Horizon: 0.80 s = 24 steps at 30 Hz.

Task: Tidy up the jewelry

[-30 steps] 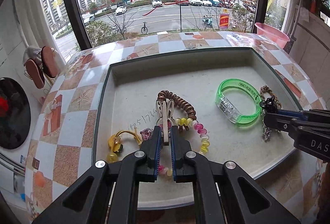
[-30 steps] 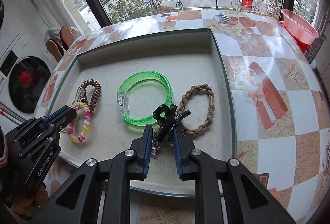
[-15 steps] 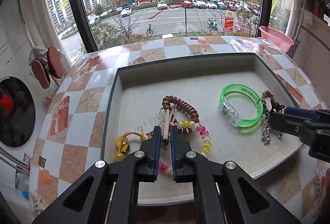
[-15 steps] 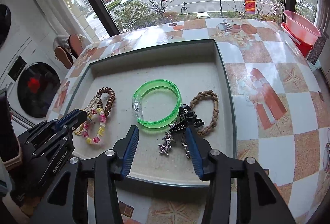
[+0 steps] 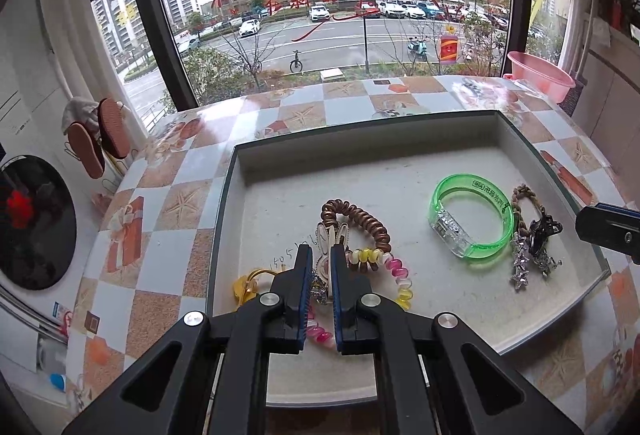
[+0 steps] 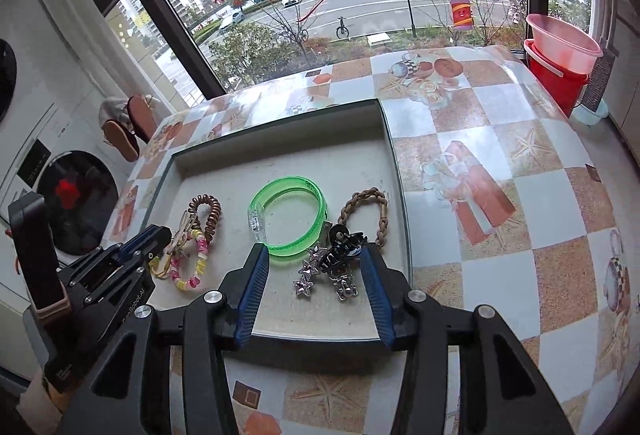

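Above the tray (image 6: 394, 171), the right gripper (image 6: 316, 267) has just opened and released the black claw clip (image 6: 340, 241), which now lies beside the green bangle (image 6: 288, 219); a second ago it was pinched. Its jaws stand apart, angled downward. The left gripper (image 5: 320, 259) stays clamped on the bunny hair clip (image 5: 325, 235).
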### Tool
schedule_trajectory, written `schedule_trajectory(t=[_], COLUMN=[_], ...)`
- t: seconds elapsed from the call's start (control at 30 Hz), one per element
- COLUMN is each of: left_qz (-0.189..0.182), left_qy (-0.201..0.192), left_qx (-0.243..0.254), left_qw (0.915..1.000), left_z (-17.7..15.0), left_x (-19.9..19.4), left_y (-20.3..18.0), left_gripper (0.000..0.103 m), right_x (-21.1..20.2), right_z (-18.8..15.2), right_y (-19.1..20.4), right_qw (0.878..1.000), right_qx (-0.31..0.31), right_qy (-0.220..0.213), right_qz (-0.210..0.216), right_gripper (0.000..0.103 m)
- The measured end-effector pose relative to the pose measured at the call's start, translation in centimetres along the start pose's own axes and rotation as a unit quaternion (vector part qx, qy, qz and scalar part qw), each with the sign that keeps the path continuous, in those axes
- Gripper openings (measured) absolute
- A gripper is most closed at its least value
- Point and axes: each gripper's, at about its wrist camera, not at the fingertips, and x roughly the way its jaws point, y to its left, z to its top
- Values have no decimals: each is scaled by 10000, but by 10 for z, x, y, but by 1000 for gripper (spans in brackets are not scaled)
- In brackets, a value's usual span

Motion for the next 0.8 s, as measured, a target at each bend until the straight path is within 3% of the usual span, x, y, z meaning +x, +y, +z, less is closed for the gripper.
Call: schedule_trajectory(t=[0.07,0.1,0.13,0.2,0.5,0.57,0.6,0.63,0.8], left_qz=[18,41,103,266,291,302,288,274,251], left_qy=[-6,-5,-27,-312,-276,-274,-264,-247,-157], left_qx=[-16,-29,-84,-175,-95,-93,-98,-107,-179], left_qw=[10000,10000,9999,9990,9991,9991,9992,9993,9994], left_z=[1,1,1,-1,-1,-3,-4,-5,-11], left_x=[0,0,-1,-10,-10,-14,-15,-16,-23], left_y=[1,2,3,5,8,9,9,10,13], left_gripper=[23,56,103,103,103,103,103,103,103], right_x=[-2,-3,-4,-5,-3,-1,0,1,0], right_z=[0,0,0,-1,-5,-8,-9,-10,-16], right_y=[-1,-1,-1,-1,2,4,4,4,7], right_qw=[10000,10000,10000,10000,10000,9999,9999,9999,9997], right_qx=[-1,-7,-8,-8,-51,-51,-34,-7,-18], right_qy=[-17,-17,-21,-28,66,116,143,155,252], right_qz=[-6,-4,-5,1,-19,-23,-32,-17,-53], right_gripper=[52,52,52,52,52,60,74,81,81])
